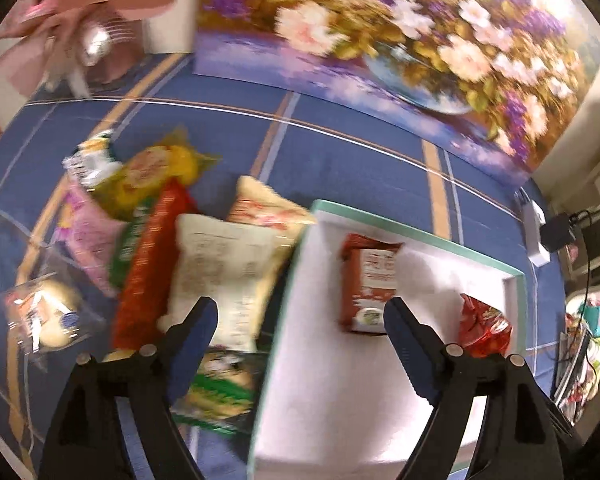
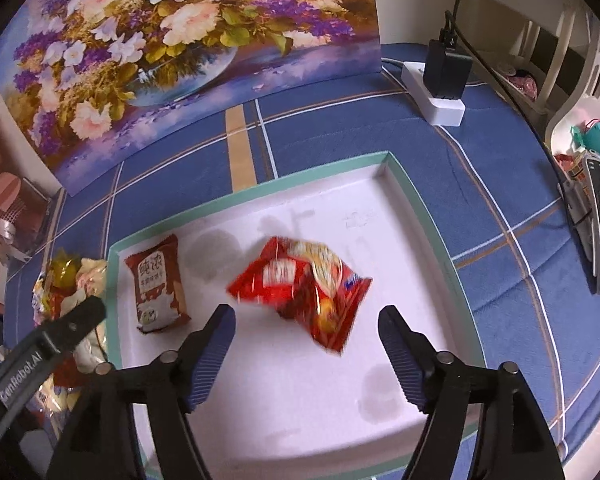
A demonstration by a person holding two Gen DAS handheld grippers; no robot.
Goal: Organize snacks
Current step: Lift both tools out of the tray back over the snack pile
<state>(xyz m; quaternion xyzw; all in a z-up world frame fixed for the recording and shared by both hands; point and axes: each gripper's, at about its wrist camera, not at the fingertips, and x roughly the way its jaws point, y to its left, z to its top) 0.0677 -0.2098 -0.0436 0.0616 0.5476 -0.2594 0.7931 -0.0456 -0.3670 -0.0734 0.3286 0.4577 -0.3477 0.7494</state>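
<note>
Crowding the tray's [image 1: 300, 248] edge: a snack heap [image 1: 204, 256].

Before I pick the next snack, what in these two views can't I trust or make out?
- Snack pile, left wrist view: motion blur; labels unreadable, packets overlap, count unclear.
- Green packet, left wrist view: partly behind the left claw.
- Red chip bag, right wrist view: blurred; whether it lies settled on the white tray is unclear.
- Tray's near edge, both views: hidden behind the claws.
</note>
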